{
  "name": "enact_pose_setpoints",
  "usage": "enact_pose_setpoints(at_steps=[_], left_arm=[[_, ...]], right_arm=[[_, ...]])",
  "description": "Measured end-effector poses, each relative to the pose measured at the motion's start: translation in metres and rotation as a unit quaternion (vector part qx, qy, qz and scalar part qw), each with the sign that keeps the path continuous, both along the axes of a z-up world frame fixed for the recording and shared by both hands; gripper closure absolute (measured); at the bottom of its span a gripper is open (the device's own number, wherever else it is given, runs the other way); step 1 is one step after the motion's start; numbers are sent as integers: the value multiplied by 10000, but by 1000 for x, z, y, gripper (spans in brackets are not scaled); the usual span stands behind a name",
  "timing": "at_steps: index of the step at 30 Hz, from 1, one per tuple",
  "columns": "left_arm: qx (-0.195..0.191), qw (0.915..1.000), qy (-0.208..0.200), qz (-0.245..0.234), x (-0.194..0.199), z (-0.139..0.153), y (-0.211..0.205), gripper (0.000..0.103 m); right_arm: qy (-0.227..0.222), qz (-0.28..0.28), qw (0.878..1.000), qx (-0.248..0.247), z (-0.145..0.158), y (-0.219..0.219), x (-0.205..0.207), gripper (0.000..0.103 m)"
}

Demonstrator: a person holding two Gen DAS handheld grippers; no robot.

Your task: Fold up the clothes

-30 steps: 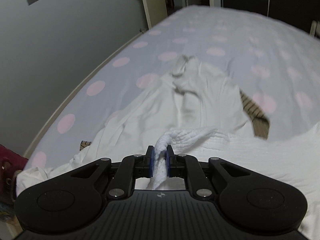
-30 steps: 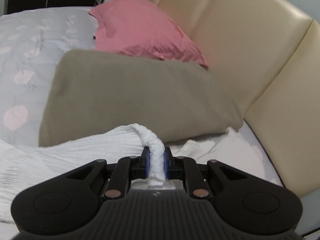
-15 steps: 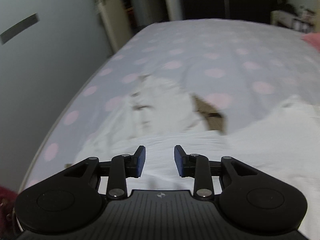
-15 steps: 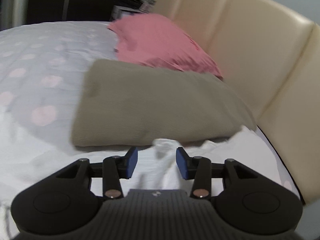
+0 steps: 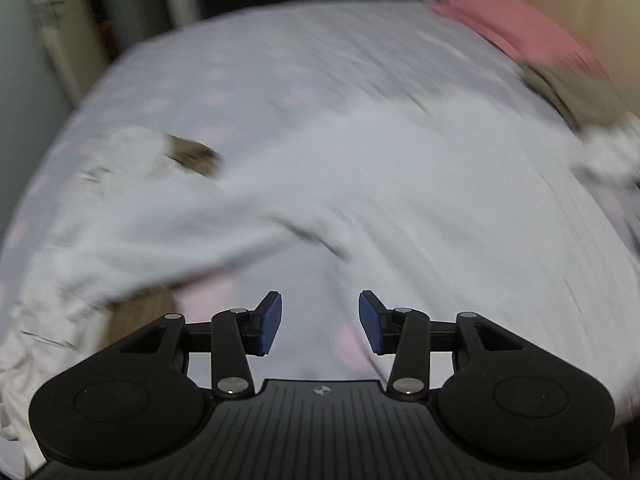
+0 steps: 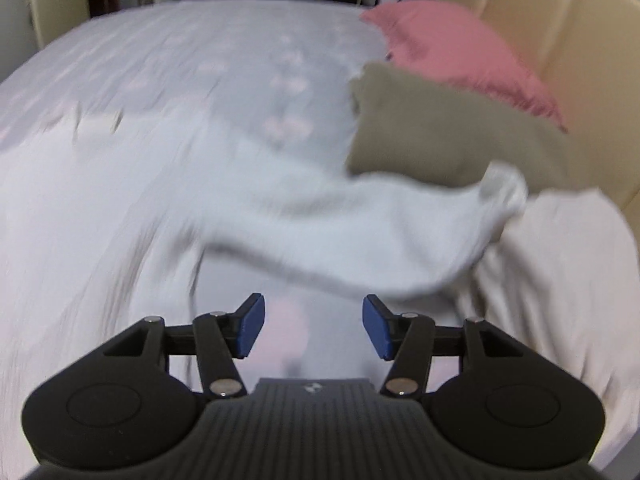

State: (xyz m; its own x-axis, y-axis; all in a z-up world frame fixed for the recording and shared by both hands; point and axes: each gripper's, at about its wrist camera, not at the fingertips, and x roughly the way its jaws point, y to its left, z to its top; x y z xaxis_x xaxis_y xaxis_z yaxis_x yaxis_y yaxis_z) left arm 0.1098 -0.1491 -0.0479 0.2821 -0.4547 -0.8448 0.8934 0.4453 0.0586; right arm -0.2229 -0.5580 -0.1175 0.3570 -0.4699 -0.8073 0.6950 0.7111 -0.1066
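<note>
White ribbed garment (image 6: 132, 208) lies spread flat on the bed sheet (image 6: 168, 52), one sleeve (image 6: 360, 232) stretched right with its cuff end against the near edge of the olive pillow (image 6: 448, 136); both views are motion-blurred. In the left wrist view the same white garment (image 5: 420, 184) covers the middle of the pale sheet with pink dots (image 5: 240, 64), with a second white garment (image 5: 120, 152) bunched at far left beside a brown striped patch (image 5: 192, 156). Two pillows: olive in front, pink pillow (image 6: 452, 44) behind it, both against the cream headboard (image 6: 560, 28). Left gripper (image 5: 320, 322) jaws opening, blue pads apart, nothing between them. Right gripper (image 6: 314, 326) same: opening, pads apart, only sheet beneath.
</note>
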Motion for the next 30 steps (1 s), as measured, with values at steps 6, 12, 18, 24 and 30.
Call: enact_pose_setpoints(at_steps=[6, 12, 18, 24, 30], left_arm=[[897, 9891, 375, -1108, -65, -43, 7, 63], [1735, 9688, 548, -1685, -94, -85, 11, 63], [2017, 9603, 674, -1805, -95, -103, 22, 66], [1991, 9611, 717, -1776, -95, -107, 27, 68], [1992, 9609, 695, -1791, -96, -113, 30, 73]], right_arm=[[176, 197, 9981, 559, -29, 37, -31, 45], [93, 581, 9917, 1141, -39, 60, -54, 52], [124, 1035, 9753, 1948, -51, 76, -63, 54], [218, 1435, 9604, 2379, -61, 90, -61, 57], [357, 1870, 9504, 2460, -70, 104, -44, 66]])
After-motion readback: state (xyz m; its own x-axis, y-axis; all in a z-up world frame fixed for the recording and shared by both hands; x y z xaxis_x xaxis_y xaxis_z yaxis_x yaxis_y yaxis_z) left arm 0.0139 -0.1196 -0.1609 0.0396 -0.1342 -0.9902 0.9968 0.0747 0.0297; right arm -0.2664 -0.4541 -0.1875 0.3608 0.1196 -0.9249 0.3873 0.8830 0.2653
